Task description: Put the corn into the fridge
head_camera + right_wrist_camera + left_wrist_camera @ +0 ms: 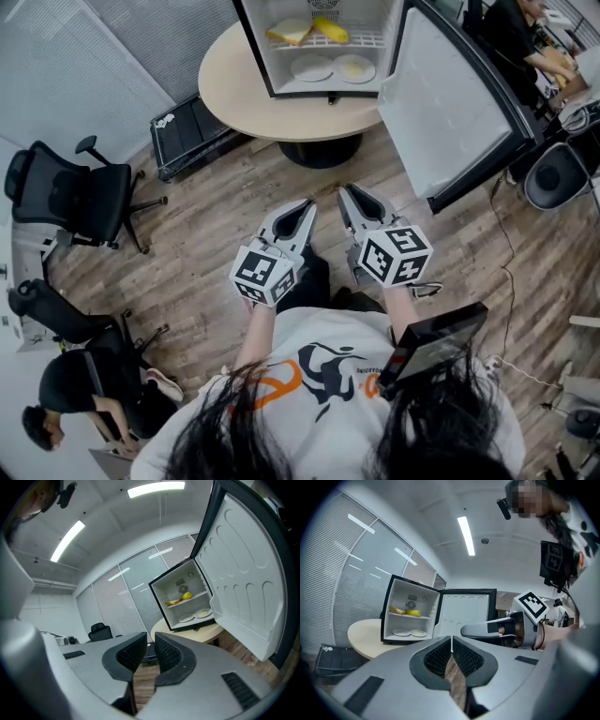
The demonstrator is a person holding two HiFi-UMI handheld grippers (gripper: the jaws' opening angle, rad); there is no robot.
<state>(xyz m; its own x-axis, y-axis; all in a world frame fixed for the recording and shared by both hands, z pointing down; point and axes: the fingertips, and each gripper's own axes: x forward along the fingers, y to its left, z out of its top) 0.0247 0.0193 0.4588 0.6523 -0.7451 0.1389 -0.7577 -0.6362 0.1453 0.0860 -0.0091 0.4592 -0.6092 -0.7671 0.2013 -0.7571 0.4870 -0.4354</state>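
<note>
The small fridge stands open on a round table, its door swung out to the right. A yellow corn cob lies on its upper shelf beside a paler banana; both also show as corn and corn. Two plates sit on the fridge floor. My left gripper and right gripper hover side by side over the wood floor, well short of the table. The left gripper is shut, tips touching. The right gripper is shut but for a thin slit. Both are empty.
A black office chair stands at the left and a flat black rack lies on the floor by the table. One person sits at the lower left, another at a desk at the upper right. A cable runs over the floor at right.
</note>
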